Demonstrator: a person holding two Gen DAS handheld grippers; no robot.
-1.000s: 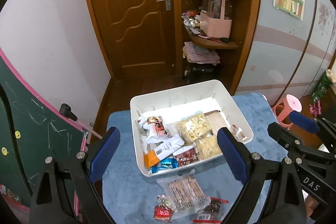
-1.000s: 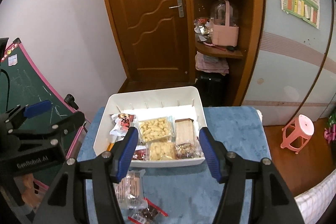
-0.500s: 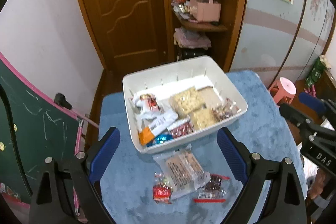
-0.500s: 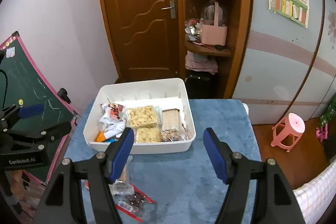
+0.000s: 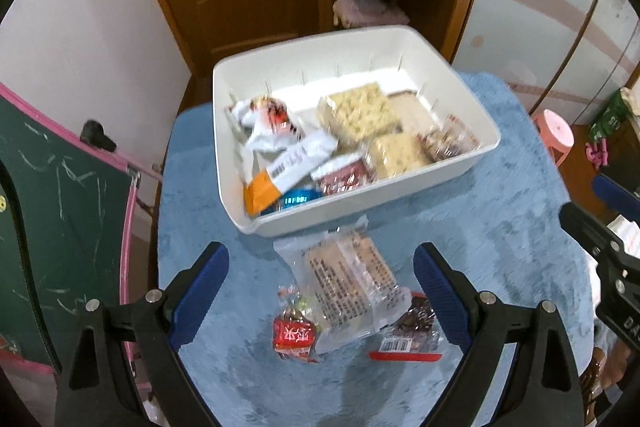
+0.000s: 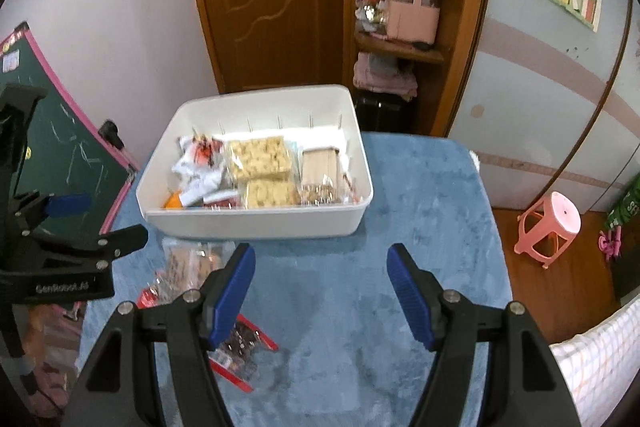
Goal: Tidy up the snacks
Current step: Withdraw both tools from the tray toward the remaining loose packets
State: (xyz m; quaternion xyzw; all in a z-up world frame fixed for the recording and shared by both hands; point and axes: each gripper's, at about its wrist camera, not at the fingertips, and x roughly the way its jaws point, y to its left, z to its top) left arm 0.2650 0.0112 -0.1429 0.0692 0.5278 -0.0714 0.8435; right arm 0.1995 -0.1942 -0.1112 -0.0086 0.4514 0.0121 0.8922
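Overhead, both spread, empty — left gripper (image 5: 321, 291) reads "GenRobot.AI", right gripper (image 6: 321, 291) "DA".

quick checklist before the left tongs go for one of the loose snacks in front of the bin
1. Left tongs open and holding nothing: ok.
2. Target between the open fingers: ok, the clear biscuit pack lies there on the blue cloth.
3. Target free of neighbours: not ok, it overlaps the small red packet and the dark red-edged packet.
4. Room in the white bin: ok, the far strip of its floor is bare.
5. Right tongs out of the way: ok, open over bare cloth to the right.
6. Sharp view: not ok, motion blur.
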